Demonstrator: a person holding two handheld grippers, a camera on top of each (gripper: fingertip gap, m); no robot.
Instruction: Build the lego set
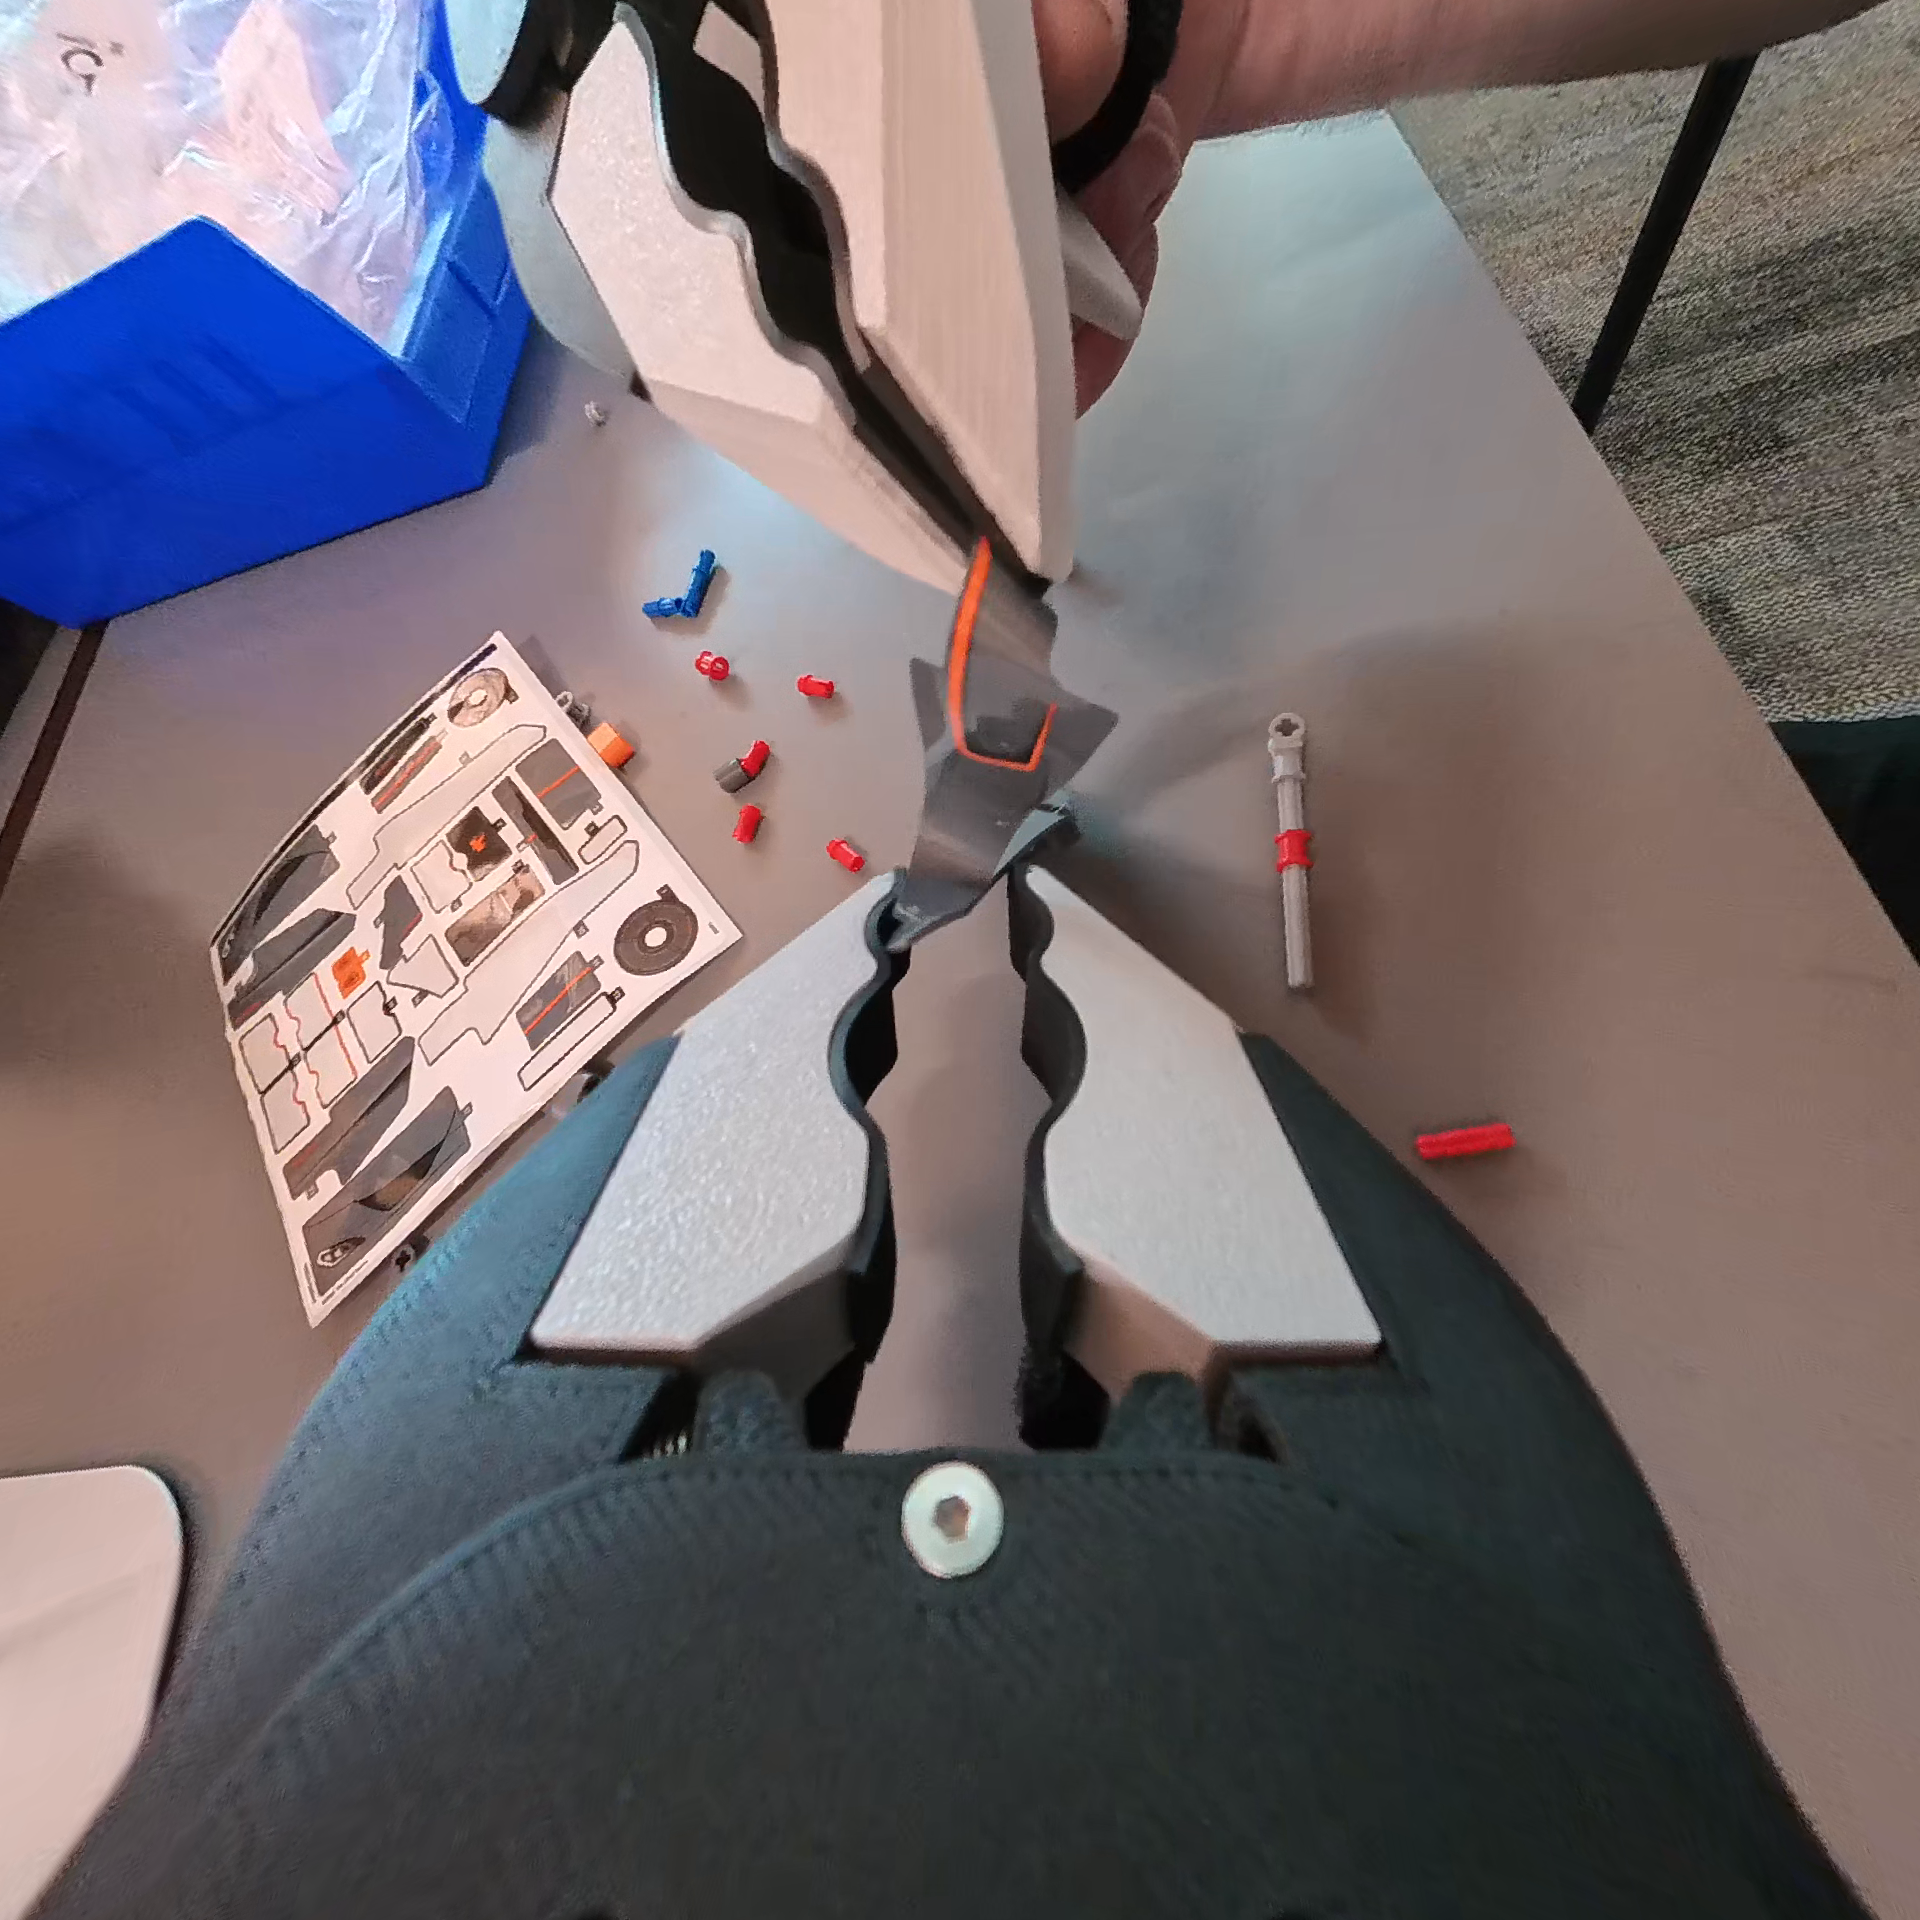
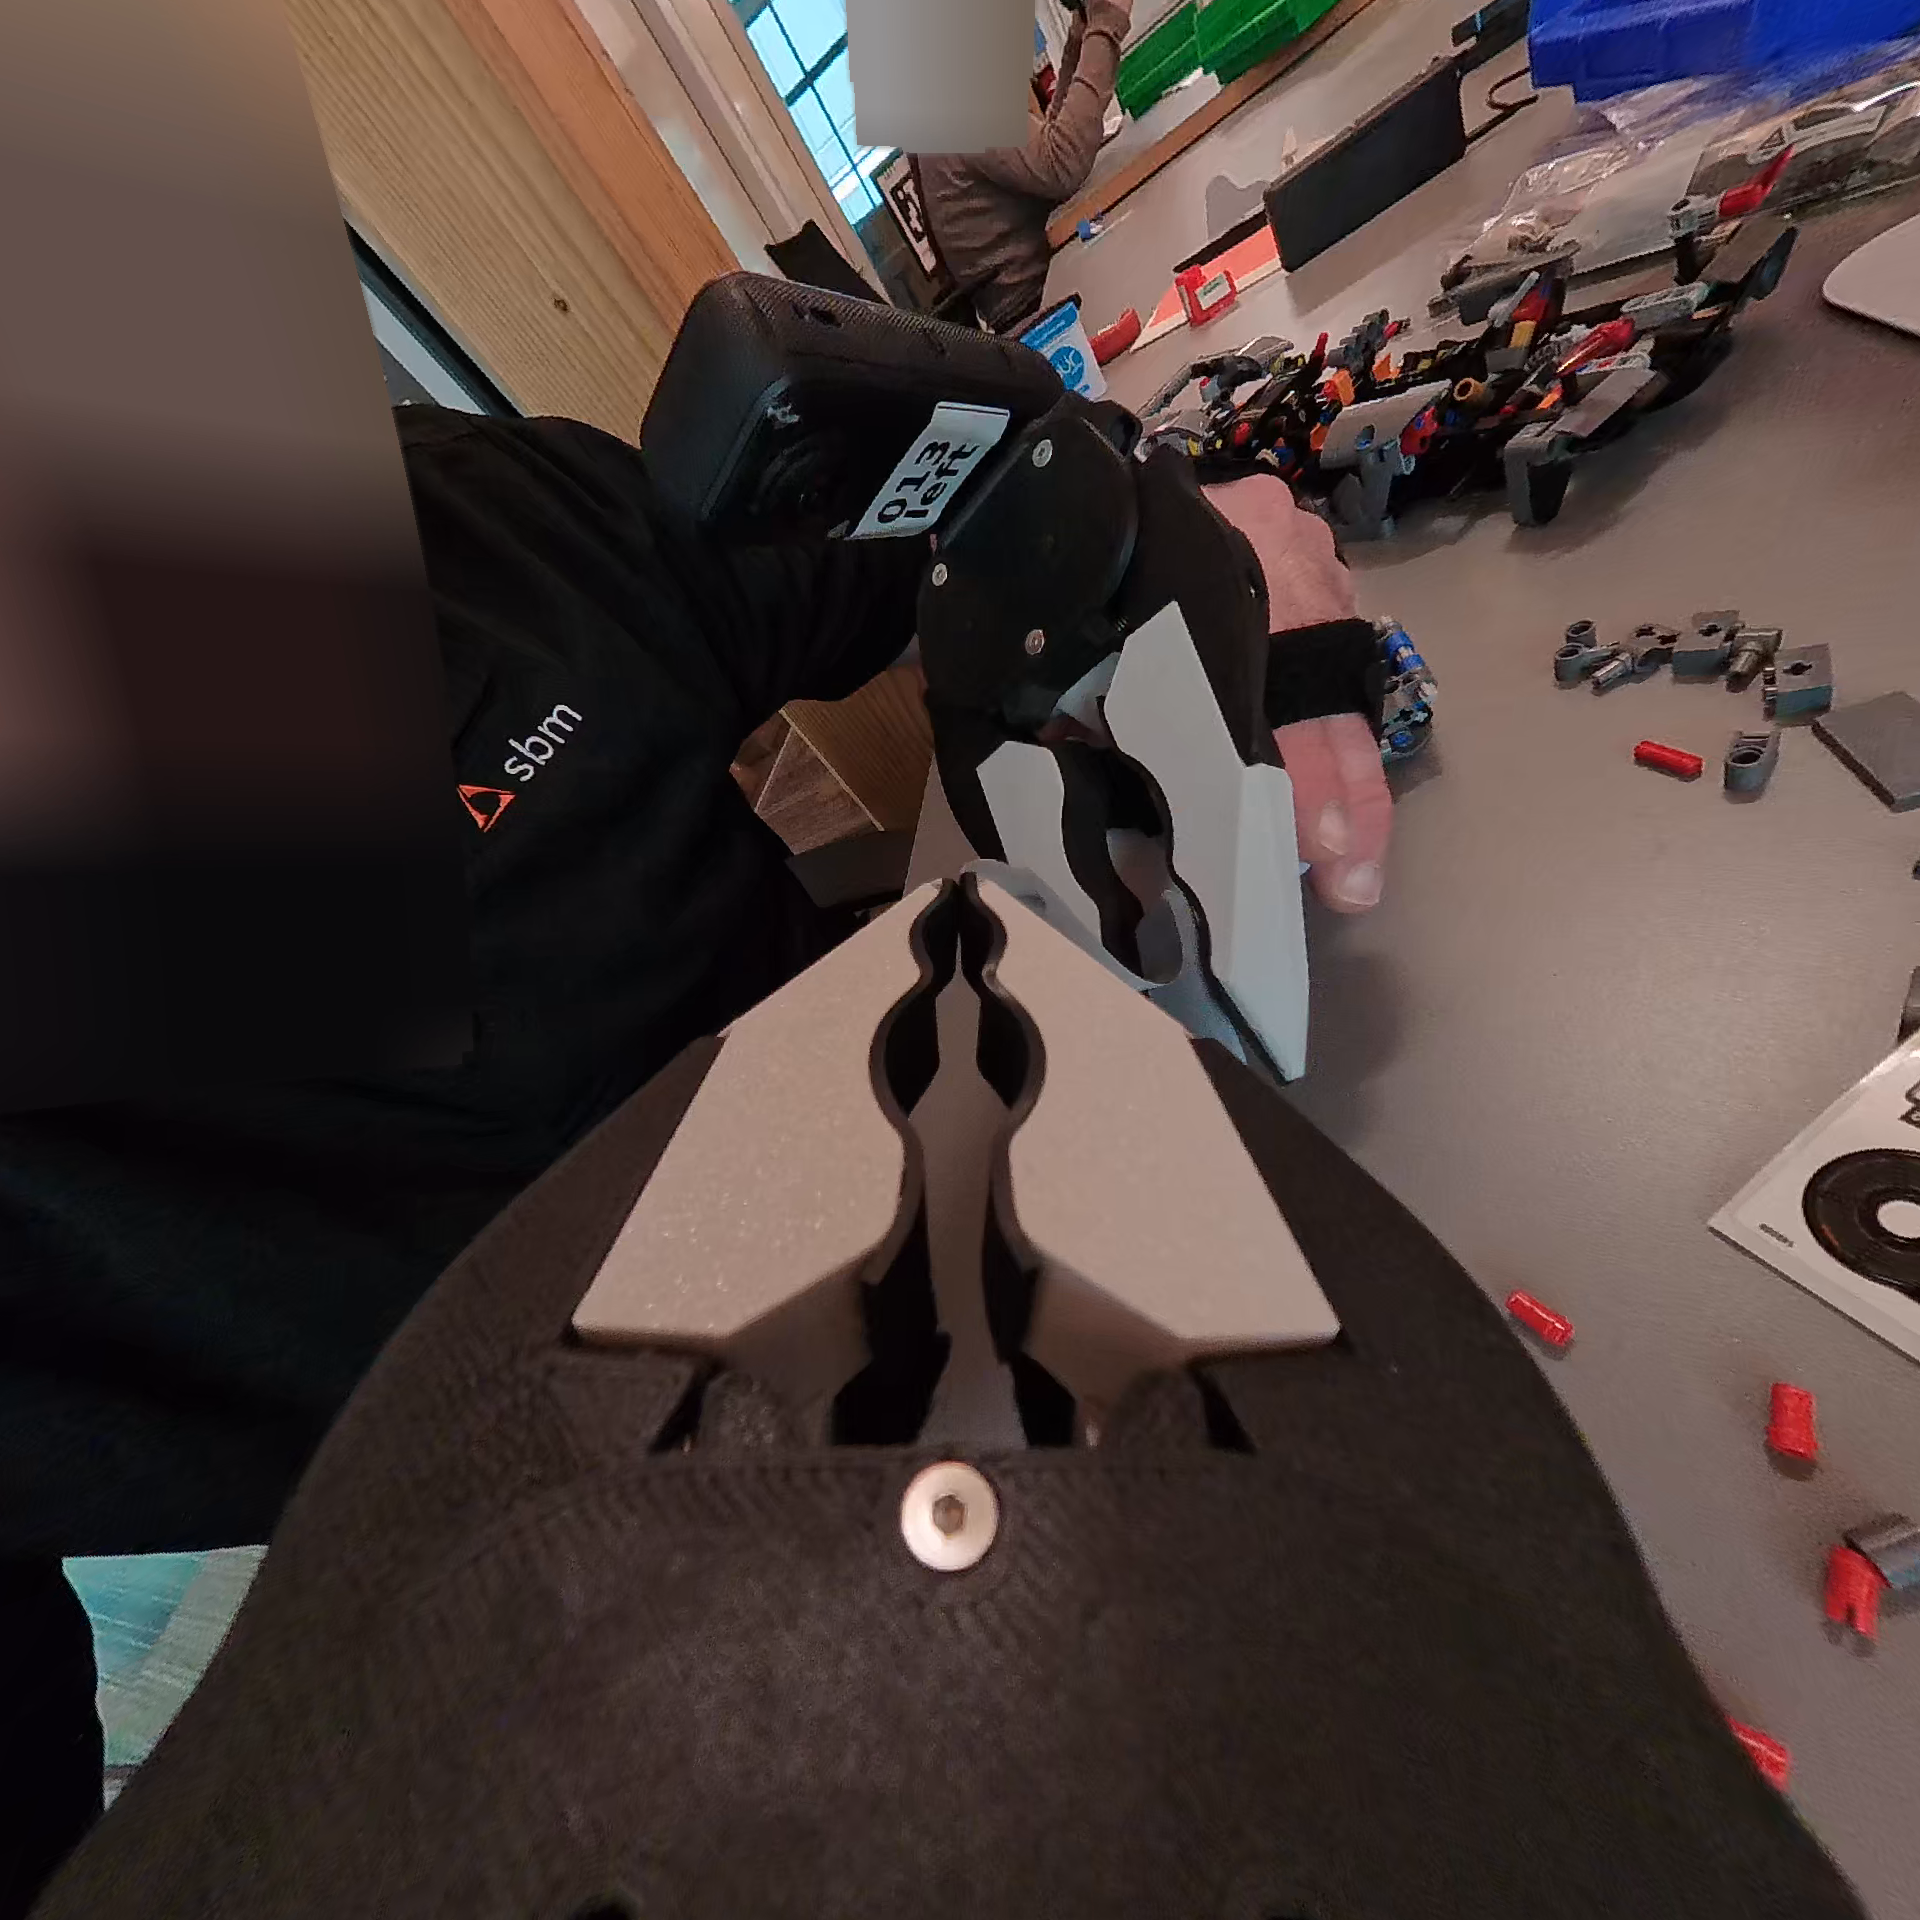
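In the left wrist view my left gripper [image 1: 956, 899] is shut on the lower end of a grey panel piece [image 1: 961, 831], held above the table. A thin grey part with an orange line [image 1: 987, 717] runs up from the panel. My right gripper [image 1: 1023, 566] comes down from above and is shut on its upper end. In the right wrist view my right gripper [image 2: 958, 888] shows its tips pressed together, and what they hold is hidden. The left gripper [image 2: 1247, 1039] is just beyond it.
A sticker sheet [image 1: 457, 966] lies left of the grippers, with several red pins [image 1: 816, 686] and blue pins [image 1: 681, 592] nearby. A grey axle with a red bush [image 1: 1291, 847] lies on the right. A blue bin [image 1: 239, 416] stands far left. A part-built model [image 2: 1507, 395] and grey pieces [image 2: 1704, 665] lie farther off. The grippers' ends are close to 8 centimetres from one another.
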